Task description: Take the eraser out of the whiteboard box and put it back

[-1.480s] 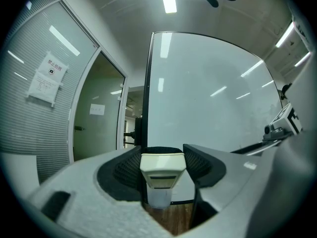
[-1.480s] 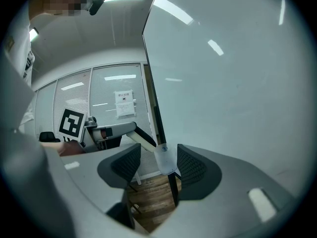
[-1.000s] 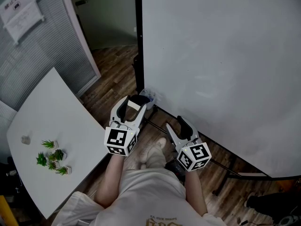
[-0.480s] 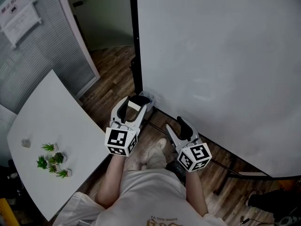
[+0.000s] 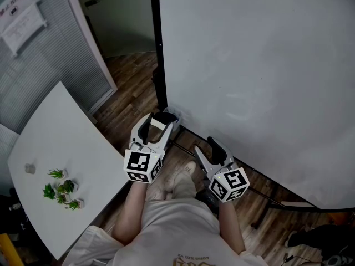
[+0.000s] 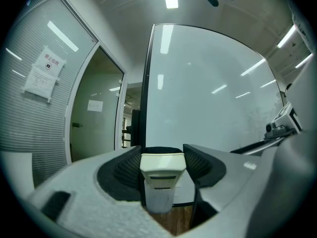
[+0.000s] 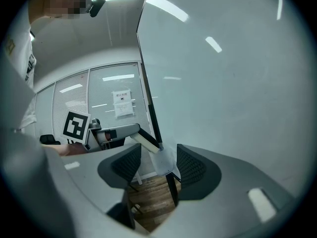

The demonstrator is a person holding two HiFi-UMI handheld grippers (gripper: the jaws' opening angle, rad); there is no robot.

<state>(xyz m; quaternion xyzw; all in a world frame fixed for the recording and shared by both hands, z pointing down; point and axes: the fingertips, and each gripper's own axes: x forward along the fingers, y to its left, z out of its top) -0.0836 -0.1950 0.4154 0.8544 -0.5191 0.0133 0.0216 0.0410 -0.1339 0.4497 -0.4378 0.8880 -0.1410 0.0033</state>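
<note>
Several small plants stand on the table beside the left claw.

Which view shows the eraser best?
Left gripper view: the eraser sits close and centred between the jaws, front face clear. Head view shows it small from above; right gripper view shows only a slanted edge, farther off.

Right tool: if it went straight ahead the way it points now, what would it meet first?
The right tool would probably meet the translucent box at the whiteboard lower corner, centred between its open jaws; depth is unclear.
</note>
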